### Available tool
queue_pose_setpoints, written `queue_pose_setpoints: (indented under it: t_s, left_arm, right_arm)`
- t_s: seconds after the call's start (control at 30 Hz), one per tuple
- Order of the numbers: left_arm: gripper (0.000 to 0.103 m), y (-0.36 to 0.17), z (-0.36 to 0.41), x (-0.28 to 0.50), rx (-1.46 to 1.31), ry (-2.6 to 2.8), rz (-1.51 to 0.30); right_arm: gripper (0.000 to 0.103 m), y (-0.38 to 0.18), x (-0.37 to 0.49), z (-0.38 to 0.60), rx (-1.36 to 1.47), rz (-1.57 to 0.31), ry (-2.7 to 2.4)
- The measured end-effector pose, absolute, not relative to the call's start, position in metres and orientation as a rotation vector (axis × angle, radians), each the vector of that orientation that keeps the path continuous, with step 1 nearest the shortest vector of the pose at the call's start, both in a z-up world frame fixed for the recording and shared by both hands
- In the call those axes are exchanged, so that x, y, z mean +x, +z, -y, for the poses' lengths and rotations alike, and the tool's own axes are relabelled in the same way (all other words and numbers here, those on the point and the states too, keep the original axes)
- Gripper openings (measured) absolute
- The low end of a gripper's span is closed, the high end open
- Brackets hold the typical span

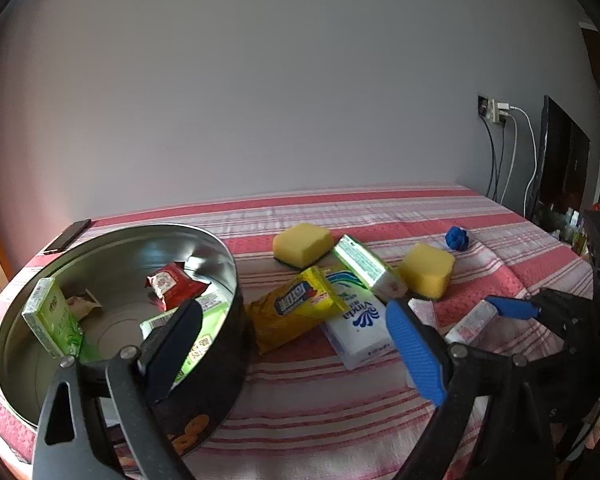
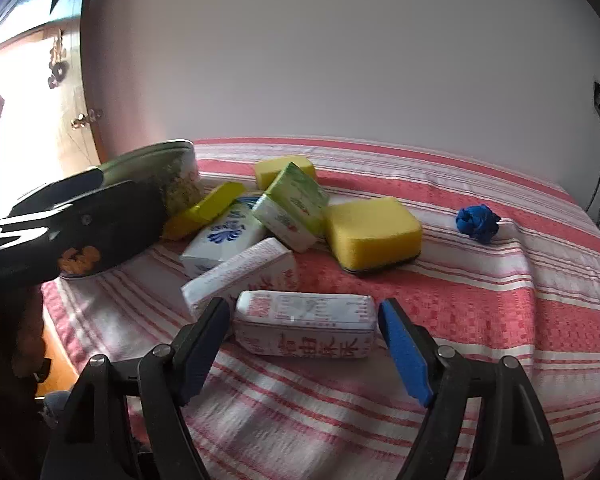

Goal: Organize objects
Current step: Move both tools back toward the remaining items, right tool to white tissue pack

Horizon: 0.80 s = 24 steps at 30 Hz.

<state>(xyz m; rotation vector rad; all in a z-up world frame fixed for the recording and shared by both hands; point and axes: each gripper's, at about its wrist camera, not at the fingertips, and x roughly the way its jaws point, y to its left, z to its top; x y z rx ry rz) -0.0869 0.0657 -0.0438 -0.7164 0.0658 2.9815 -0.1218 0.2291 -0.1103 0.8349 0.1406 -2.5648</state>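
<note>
Two wrist views, both low over the bench

We look from its near edge toward the far wall; both share the yellow sponge (image 1: 427,274) (image 2: 374,234) and blue ball (image 1: 457,238) (image 2: 477,222).

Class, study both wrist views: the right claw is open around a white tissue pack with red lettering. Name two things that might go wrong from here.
1. The right claw straddles the white pack with red lettering lengthwise; its pads barely clear the ends, so the soft pack might buckle or slip when squeezed.
2. A second white pack lies close behind it, apparently touching, and could be nudged or dragged along.
</note>
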Motion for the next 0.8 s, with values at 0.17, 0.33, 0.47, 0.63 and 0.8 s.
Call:
queue_pose_setpoints:
  t_s: [0.17,0.33,0.47,0.63,0.8]
  left_arm:
    - [0.094,-0.047,-0.073,-0.087,-0.725,2.959,-0.1]
    - [0.094,-0.046,-0.08,-0.086,-0.718,2.943,-0.13]
    - [0.094,-0.047,-0.094,-0.089,-0.719,2.917,-0.174]
    - [0.093,-0.053,-0.114,-0.091,-0.732,2.866,-0.241]
    - [0.08,-0.06,-0.128,-0.095,-0.776,2.814,-0.28]
  right_arm:
    - [0.079,-0.113,-0.13,-0.229,0.879,-0.127,-2.556]
    - [0.07,-0.113,-0.128,-0.235,0.857,-0.096,-2.588]
    - [0.07,-0.107,-0.129,-0.25,0.826,-0.045,-2.67]
    - [0.07,-0.102,-0.137,-0.276,0.817,0.004,-2.753]
    - [0.07,-0.101,-0.137,-0.279,0.803,0.007,-2.768]
